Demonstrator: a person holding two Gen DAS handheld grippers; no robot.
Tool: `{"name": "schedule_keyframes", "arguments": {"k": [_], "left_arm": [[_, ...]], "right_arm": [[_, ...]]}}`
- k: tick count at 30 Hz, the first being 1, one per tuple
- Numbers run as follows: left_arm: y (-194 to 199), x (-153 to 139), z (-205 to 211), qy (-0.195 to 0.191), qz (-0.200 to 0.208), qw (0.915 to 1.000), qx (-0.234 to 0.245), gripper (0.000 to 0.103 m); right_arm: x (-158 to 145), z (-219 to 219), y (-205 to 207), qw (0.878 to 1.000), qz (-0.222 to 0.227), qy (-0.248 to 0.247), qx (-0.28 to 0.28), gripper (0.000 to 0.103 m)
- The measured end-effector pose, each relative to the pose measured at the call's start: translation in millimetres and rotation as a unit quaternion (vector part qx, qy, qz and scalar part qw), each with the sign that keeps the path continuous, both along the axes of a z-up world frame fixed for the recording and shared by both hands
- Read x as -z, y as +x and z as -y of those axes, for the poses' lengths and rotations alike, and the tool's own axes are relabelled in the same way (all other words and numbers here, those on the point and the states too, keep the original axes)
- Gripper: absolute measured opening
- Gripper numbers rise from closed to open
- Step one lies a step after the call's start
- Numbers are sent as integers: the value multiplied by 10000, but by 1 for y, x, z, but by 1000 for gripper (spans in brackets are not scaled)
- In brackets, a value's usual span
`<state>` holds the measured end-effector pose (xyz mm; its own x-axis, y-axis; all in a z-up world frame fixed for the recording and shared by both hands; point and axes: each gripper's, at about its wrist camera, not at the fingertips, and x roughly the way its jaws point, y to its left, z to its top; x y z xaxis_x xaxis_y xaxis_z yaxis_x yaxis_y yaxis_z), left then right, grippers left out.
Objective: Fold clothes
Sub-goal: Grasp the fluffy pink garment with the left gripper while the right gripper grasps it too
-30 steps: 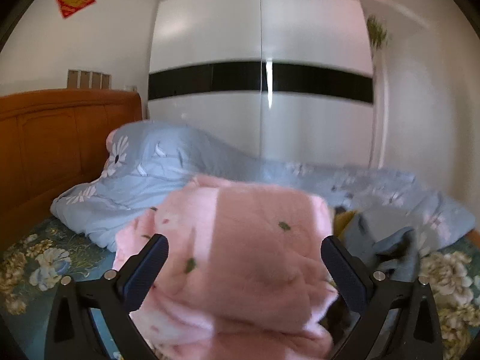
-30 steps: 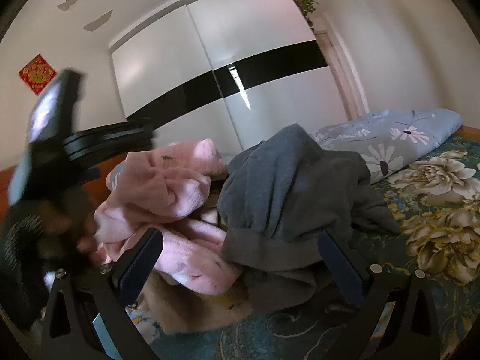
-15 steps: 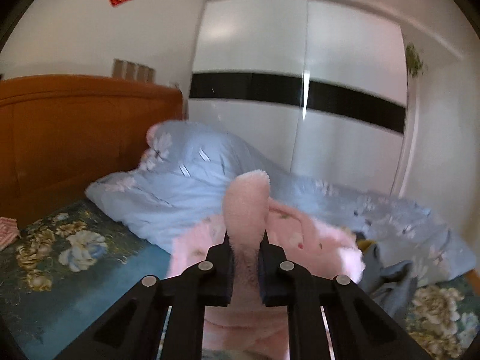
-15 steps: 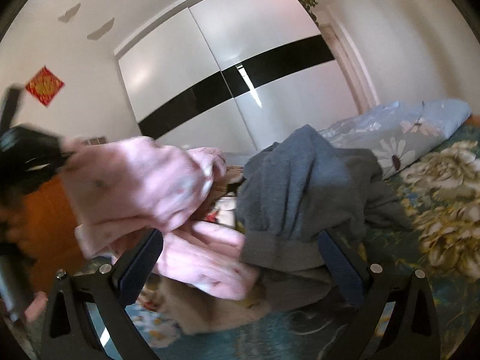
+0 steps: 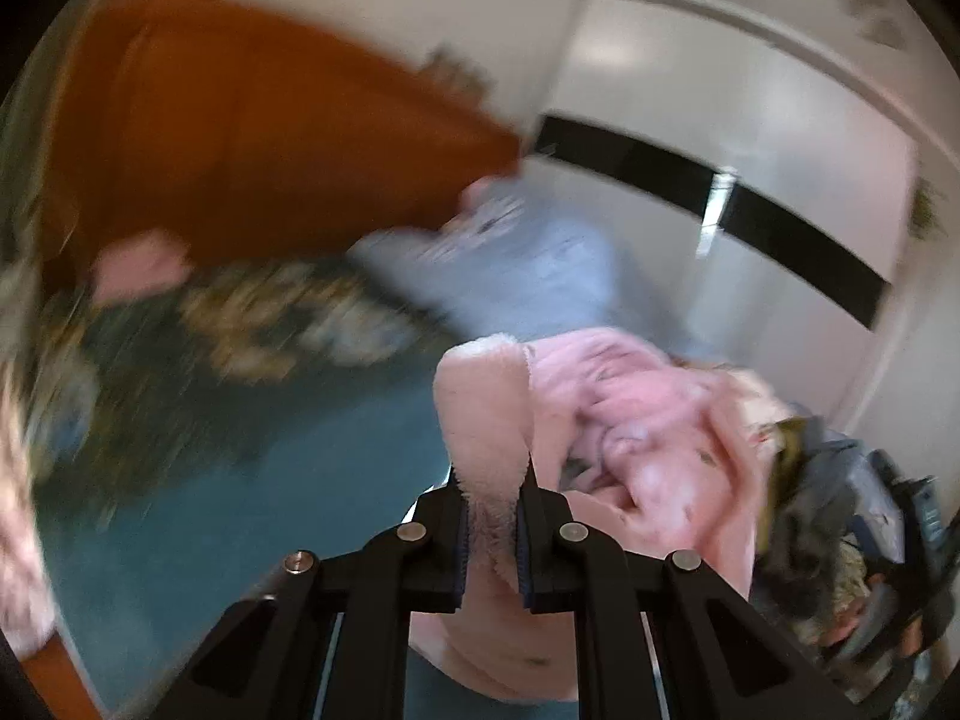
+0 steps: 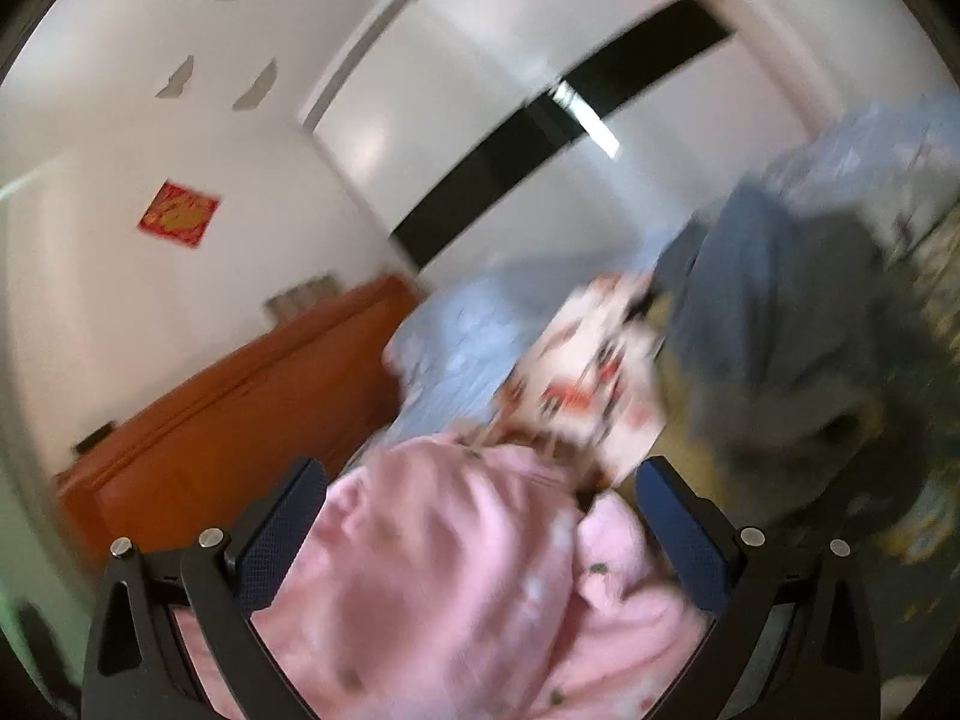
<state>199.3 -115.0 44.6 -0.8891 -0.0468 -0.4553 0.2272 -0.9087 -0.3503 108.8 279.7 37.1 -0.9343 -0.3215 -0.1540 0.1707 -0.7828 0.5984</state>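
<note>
Left gripper (image 5: 491,498) tight on pink fleece garment (image 5: 630,420) (blurred) — right gripper (image 6: 480,516) agape.

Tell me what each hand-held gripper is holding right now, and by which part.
The left hand-held gripper is shut on a bunched fold of the pink fleece garment; which part is unclear. The right hand-held gripper is open, holding nothing.

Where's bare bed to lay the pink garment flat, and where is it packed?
Free: the teal sheet left of the left gripper, bordered by the wooden headboard and blue quilt. Crowded: right of the pink garment, where the grey garment and a printed white one are heaped against the quilt.
</note>
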Motion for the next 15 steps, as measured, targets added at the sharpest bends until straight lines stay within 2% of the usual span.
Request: {"name": "schedule_keyframes", "arguments": {"k": [3, 5, 7, 10, 11, 15], "left_arm": [[25, 38, 34, 292, 242, 9986, -361, 13], [36, 55, 50, 418, 305, 9973, -520, 13], [44, 73, 66, 712, 378, 9945, -674, 13], [40, 90, 78, 1078, 314, 9918, -606, 13], [38, 92, 76, 1015, 285, 9931, -517, 13], [21, 76, 75, 609, 176, 9979, -147, 15]], "right_arm": [[21, 19, 1, 9982, 428, 86, -407, 103], [40, 34, 5, 9943, 817, 182, -662, 103], [54, 51, 12, 9886, 1095, 214, -1008, 103], [61, 72, 12, 9815, 1254, 532, -1343, 103], [59, 82, 10, 9783, 1282, 695, -1470, 103], [52, 98, -10, 9743, 1429, 673, -1605, 103]]}}
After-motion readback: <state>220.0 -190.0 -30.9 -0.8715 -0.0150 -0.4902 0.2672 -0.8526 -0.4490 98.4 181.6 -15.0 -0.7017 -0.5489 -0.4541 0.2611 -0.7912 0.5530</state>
